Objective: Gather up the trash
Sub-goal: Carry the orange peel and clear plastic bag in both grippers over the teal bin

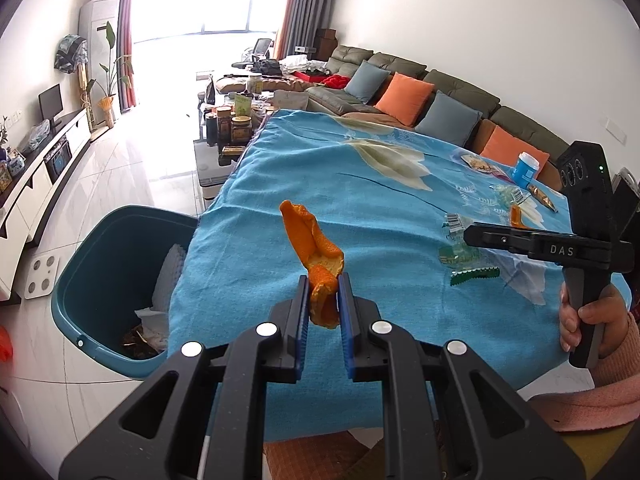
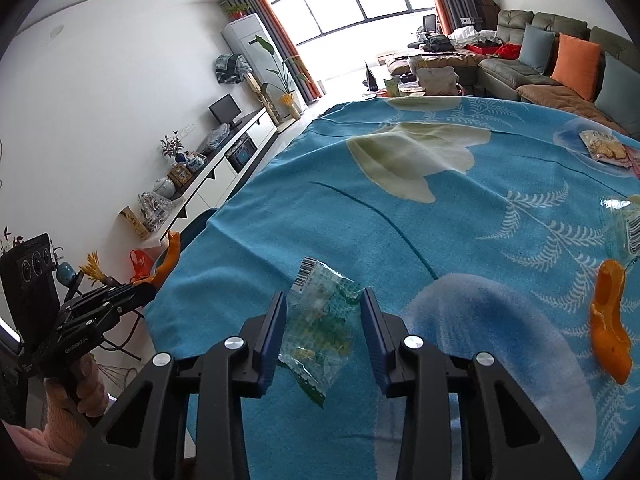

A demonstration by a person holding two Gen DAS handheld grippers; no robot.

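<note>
My left gripper [image 1: 324, 294] is shut on a curled orange peel [image 1: 316, 248], held up over the near left edge of the blue cloth-covered table [image 1: 360, 184]. The teal bin [image 1: 86, 264] stands on the floor just left of it, with white paper inside. My right gripper [image 2: 324, 320] stands open low over the cloth, its fingers either side of a clear green-printed wrapper [image 2: 320, 320] that lies flat, not squeezed. In the right wrist view, the left gripper [image 2: 149, 286] and its peel [image 2: 170, 258] show at the far left. The right gripper [image 1: 470, 237] shows side-on in the left wrist view.
A second orange peel [image 2: 608, 320] lies to the right of the wrapper. Farther back sit a snack packet [image 2: 604, 150], a barcoded clear wrapper [image 2: 632, 228], a blue-and-white cup [image 1: 525, 168] and a brown wrapper [image 1: 542, 198]. A sofa runs behind the table.
</note>
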